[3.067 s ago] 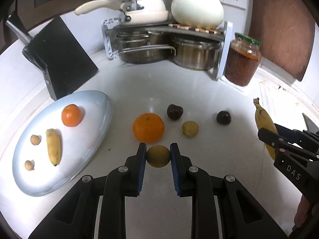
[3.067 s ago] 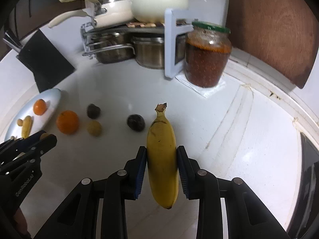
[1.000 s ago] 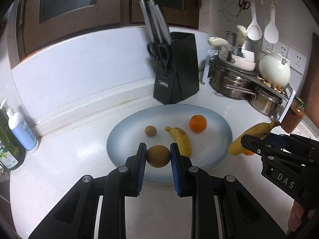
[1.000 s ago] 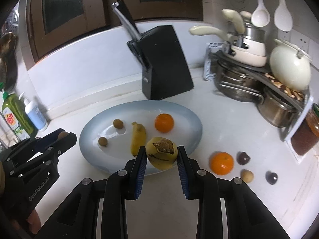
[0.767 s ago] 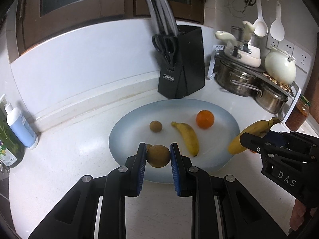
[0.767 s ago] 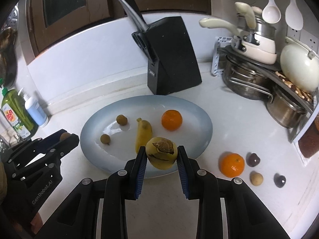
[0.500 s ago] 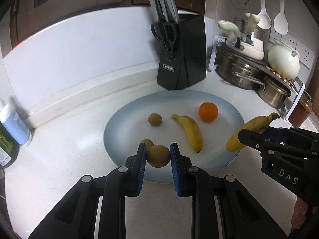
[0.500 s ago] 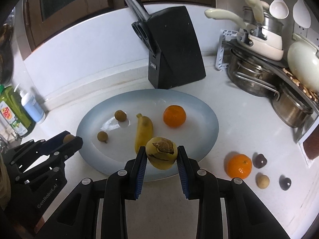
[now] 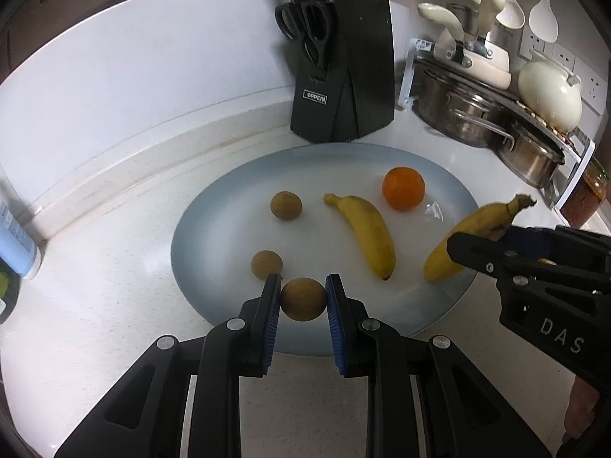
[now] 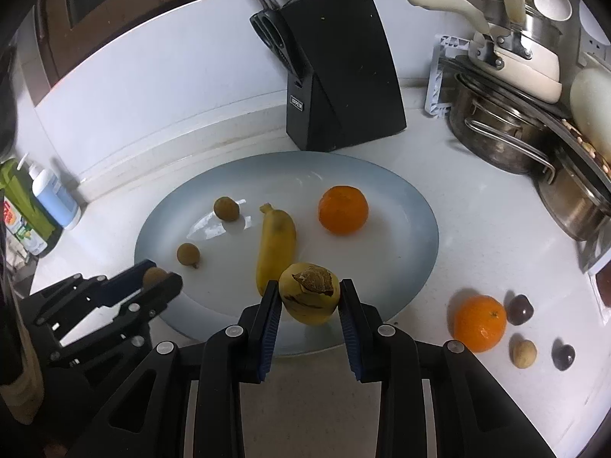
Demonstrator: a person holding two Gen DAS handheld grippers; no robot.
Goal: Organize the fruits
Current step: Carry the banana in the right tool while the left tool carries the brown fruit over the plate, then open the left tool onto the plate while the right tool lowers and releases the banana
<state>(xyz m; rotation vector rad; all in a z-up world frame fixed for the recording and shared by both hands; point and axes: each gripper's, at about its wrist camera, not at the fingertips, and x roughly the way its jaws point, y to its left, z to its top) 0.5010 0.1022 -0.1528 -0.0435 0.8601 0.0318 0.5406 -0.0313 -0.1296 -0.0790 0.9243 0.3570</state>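
My left gripper [image 9: 303, 299] is shut on a small round brown fruit [image 9: 303, 298] over the near rim of the pale blue oval plate [image 9: 214, 206]. My right gripper [image 10: 309, 303] is shut on a yellow banana [image 10: 309, 297], seen end-on, above the plate's [image 10: 416, 229] near right edge. In the left wrist view that held banana [image 9: 473, 233] hangs over the plate's right side. On the plate lie a banana [image 9: 368, 234], an orange [image 9: 403, 188] and two small brown fruits [image 9: 286, 205] [image 9: 267, 264].
On the white counter right of the plate lie an orange [image 10: 480, 323], two dark round fruits [image 10: 519, 309] [image 10: 563, 356] and a small tan fruit [image 10: 524, 353]. A black knife block [image 9: 341, 72] stands behind the plate, a pot rack [image 9: 492, 114] at the right, bottles [image 10: 53, 198] at the left.
Both grippers have sunk and moved closer to the plate, each keeping its fruit. The plate and the fruits on it look larger and nearer in both views.
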